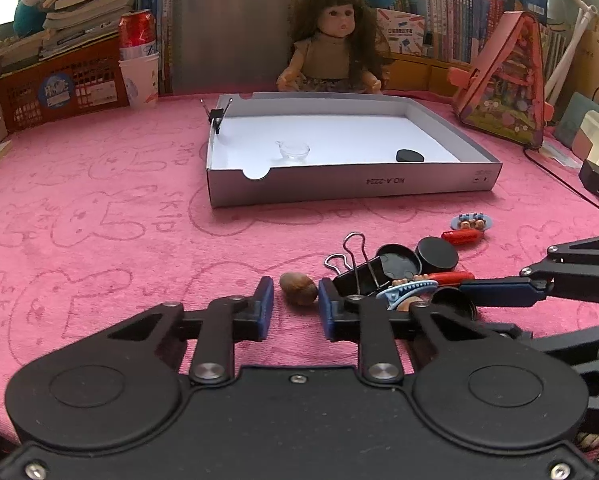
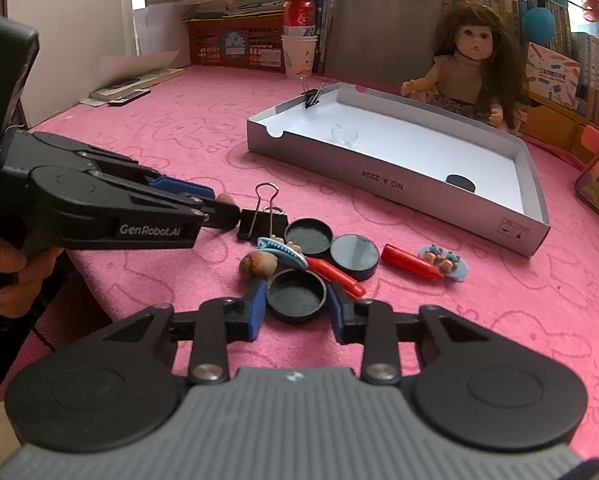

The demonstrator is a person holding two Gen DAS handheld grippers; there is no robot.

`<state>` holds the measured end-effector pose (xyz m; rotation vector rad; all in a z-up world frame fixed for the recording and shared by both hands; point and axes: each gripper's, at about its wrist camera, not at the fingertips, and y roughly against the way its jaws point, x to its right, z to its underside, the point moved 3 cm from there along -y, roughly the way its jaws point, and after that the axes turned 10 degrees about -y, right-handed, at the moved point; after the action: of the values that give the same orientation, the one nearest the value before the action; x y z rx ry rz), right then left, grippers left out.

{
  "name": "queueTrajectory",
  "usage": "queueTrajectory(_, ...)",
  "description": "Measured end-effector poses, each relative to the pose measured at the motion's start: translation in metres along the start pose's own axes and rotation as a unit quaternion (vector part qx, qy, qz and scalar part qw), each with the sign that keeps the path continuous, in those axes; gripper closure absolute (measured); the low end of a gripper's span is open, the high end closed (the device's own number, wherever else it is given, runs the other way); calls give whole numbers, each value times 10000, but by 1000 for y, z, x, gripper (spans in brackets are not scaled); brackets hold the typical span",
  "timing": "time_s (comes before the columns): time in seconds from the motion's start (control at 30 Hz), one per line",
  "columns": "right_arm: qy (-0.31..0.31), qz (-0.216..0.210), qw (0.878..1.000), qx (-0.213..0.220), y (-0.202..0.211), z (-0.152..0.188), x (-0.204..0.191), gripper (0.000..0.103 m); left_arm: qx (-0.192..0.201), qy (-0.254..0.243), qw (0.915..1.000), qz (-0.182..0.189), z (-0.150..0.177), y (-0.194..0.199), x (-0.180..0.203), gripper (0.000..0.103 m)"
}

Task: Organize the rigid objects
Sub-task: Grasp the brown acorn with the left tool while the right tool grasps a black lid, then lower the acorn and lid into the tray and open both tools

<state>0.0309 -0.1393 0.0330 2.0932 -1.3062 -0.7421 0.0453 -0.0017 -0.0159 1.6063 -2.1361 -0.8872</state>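
A grey cardboard tray (image 1: pixel 351 190) (image 2: pixel 379 184) holds a clear glass dish (image 1: pixel 294 150), a black lid (image 1: pixel 409 156) and a binder clip (image 1: pixel 217 114) on its rim. On the pink cloth lie a brown nut (image 1: pixel 298 288), a black binder clip (image 1: pixel 359 276) (image 2: pixel 261 222), black lids (image 1: pixel 437 254) (image 2: pixel 354 251), red crayons (image 2: pixel 411 266) and small blue toys (image 2: pixel 445 262). My left gripper (image 1: pixel 295 312) is open with the nut between its fingertips. My right gripper (image 2: pixel 297 314) is open around a black lid (image 2: pixel 296 294). A second nut (image 2: pixel 257 266) lies beside it.
A doll (image 1: pixel 335 56) sits behind the tray. A red can on a paper cup (image 1: pixel 139 60) and an orange basket (image 1: pixel 59 88) stand at the back left. A pink toy house (image 1: pixel 507 84) and boxes with a cable stand at the right. Books line the back.
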Motion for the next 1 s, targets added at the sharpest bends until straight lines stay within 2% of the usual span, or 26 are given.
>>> queueTrajectory(0.5,-152,37,9998,114,10,-13,9,65,169,43,9998,-31,-10,9,1,85)
queueTrajectory(1.0,-785,597,9938,520,7,-62,46,65,504,237,9984,11,-65,-3,-10,85)
